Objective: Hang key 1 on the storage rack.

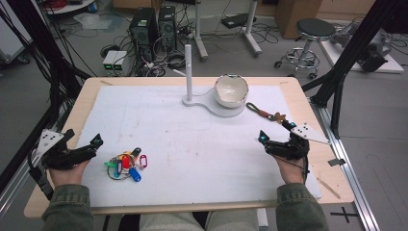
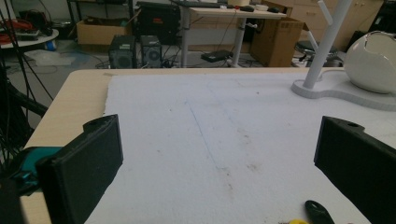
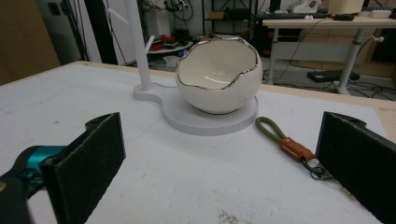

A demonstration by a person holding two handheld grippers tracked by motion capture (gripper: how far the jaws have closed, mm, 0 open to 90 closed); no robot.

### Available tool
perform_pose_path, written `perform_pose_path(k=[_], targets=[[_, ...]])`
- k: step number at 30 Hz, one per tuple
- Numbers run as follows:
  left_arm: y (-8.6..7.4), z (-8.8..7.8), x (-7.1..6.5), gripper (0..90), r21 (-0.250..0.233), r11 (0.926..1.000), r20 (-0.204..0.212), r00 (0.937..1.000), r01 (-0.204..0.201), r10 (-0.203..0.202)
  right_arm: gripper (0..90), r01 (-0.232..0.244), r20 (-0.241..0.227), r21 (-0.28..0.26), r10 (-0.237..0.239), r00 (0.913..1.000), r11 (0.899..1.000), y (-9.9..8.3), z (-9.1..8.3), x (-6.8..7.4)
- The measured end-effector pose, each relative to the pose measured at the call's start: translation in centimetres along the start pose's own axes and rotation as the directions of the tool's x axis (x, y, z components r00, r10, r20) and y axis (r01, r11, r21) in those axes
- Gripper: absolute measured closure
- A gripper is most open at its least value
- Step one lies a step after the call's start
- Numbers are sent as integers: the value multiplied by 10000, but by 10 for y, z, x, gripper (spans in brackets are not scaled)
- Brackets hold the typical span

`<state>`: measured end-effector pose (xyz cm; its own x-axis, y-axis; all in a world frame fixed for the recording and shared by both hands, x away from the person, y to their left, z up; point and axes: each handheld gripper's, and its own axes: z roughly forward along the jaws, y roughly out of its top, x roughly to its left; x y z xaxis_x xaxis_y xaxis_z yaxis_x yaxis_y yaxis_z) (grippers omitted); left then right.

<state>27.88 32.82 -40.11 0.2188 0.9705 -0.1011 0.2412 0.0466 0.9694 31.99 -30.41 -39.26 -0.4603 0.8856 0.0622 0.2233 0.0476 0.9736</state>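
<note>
A bunch of keys with coloured tags (image 1: 127, 164) lies on the white mat, just right of my left gripper (image 1: 95, 143). That gripper is open and holds nothing; one black tag (image 2: 318, 211) peeks in at the bottom of the left gripper view. A white eggshell-shaped bowl (image 1: 230, 90) (image 3: 218, 79) sits on a white stand (image 1: 219, 109) with an upright peg (image 1: 188, 70) (image 2: 327, 42). An olive and orange key strap (image 1: 263, 113) (image 3: 286, 142) lies right of the stand. My right gripper (image 1: 275, 137) is open, a short way in front of the strap.
The white mat (image 1: 192, 144) covers most of the wooden table (image 1: 82, 103). Beyond the far edge are computer towers (image 1: 151, 29), cables, a stool (image 1: 310, 38) and desk legs. A black frame post (image 1: 351, 53) rises at the right.
</note>
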Motion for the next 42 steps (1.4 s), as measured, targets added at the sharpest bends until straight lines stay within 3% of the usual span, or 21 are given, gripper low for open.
perform_pose_path(k=[10, 19, 24, 42], targets=[[0, 1, -1, 17, 86, 9999, 6, 10000, -79, 79, 6, -125, -117, 102, 126, 9999, 9999, 0, -2, 1], [0, 0, 2, 17, 93, 9998, -168, 9997, -172, 174, 6, 68, -170, 320, -63, 9998, 9995, 2, 0, 2], [0, 0, 0, 17, 173, 9996, -170, 9996, -243, 246, 6, -214, -452, 530, 238, 9987, 9984, 1, 2, 3], [-1, -3, 2, 17, 111, 9998, -284, 9995, -146, 150, 6, 120, -669, 1299, -33, 9978, 9915, 6, 15, 7]])
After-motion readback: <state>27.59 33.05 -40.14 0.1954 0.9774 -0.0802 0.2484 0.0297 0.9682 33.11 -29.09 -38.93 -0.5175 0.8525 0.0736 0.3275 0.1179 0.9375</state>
